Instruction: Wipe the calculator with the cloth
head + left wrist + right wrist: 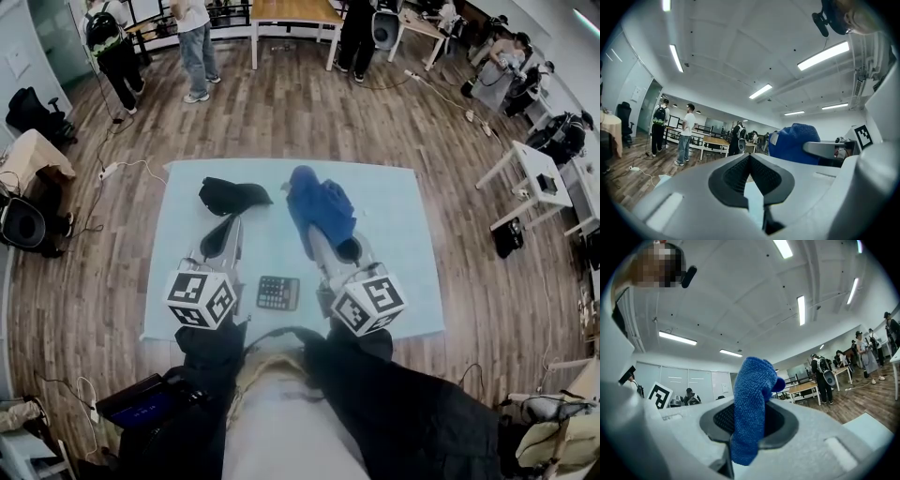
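At the 6 o'clock edge of a table spread with a pale blue cover, we find the whole job reduced to one short gap. Both tools point toward 12 o'clock and tilt upward, so each gripper view takes in ceiling lights, not tabletop. Our right gripper is clamped on the blue cloth, whose bulk flops past the jaw tips toward 11 o'clock in the head view and stands between the dark pads as a thick fold in the right gripper view. Our left gripper has its jaws pressed together with nothing between them; a black bundle lies just beyond at 12 o'clock, and we cannot tell whether they touch. Smallest of all, the calculator lies flat, keys up, between the two marker cubes, apart from both tools. From the cloth-bearing jaws it sits at about 8 o'clock, behind the tips rather than ahead; from the left jaws, about 5 o'clock. It looks near square, its slightly longer side running 9 to 3. The left cube is a shade nearer, but the cloth is on the right, so we judge the coming move calls for that tool to draw back toward 6 o'clock, swing toward 9 and dip its nose until cloth meets keys.
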Tool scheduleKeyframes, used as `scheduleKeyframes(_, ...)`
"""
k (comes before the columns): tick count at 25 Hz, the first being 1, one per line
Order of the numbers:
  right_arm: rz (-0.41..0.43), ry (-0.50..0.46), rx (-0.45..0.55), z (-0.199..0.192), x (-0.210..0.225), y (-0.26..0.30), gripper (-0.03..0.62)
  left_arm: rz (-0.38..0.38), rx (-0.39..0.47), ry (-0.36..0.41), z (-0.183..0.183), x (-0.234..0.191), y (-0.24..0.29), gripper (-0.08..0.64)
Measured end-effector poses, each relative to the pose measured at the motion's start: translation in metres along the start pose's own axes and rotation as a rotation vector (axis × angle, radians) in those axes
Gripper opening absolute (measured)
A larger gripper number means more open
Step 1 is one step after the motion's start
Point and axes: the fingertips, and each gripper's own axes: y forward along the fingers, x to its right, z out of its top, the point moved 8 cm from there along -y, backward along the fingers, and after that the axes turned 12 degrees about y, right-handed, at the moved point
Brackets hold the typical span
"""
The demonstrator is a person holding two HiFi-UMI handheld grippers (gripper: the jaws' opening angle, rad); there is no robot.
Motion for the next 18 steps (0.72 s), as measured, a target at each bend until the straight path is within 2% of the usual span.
scheduleKeyframes(9, 0.015, -0.015, 0.019, 0.009, -0.002, -0.001, 0.094, 0.009, 0.0, 0.025, 0.007, 0.004, -0.001, 0.0)
scheduleKeyframes(18, 0.042, -0.025, -0.006, 0.0, -0.005, 0.008, 0.094, 0.041, -0.019, 0.0, -0.006, -0.003, -0.006, 0.0)
